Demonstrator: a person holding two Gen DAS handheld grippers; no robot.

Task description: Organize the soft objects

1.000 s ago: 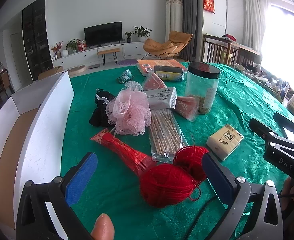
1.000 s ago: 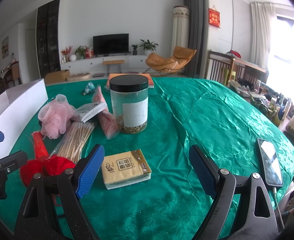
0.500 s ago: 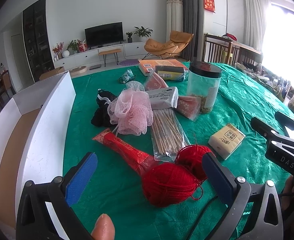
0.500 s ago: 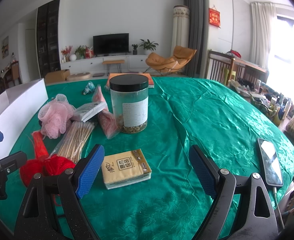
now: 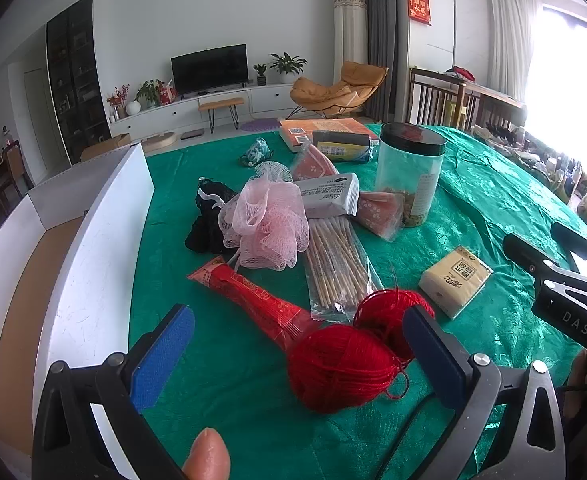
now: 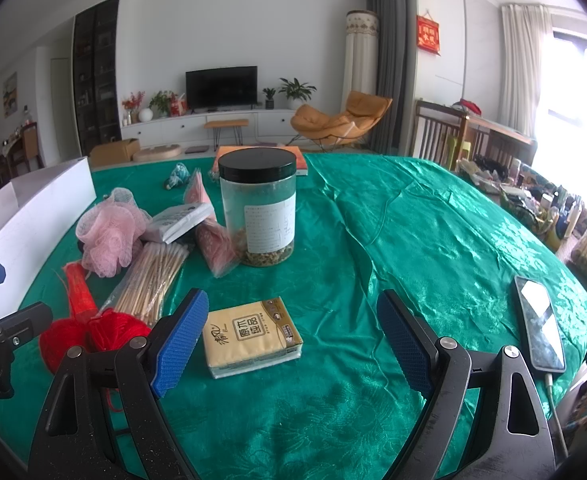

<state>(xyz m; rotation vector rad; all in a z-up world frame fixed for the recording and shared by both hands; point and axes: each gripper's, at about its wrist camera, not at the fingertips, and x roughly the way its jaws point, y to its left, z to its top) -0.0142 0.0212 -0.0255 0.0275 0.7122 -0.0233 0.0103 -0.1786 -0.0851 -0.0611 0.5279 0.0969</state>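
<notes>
Big white box w/ brown floor [image 5: 93, 248] sits at 9 o'clock on the green-cloth bench [image 5: 473, 200]. Left tongs [image 5: 297, 356] are wide open, holding nothing; 2 red yarn balls [image 5: 343, 366] lie between the blue pads, w/ the near ball at 6 o'clock. Pink net puff [image 5: 267, 226] is at 12, touching black cloth [image 5: 207, 224]. Right tongs [image 6: 293, 338] are open too, empty; yellow tissue pack [image 6: 251, 336] lies just past them.

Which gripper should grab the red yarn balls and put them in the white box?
Probably the left gripper: it is open, the red yarn balls lie between its fingers, and the white box is beside it. The right gripper faces the tissue pack.
</notes>
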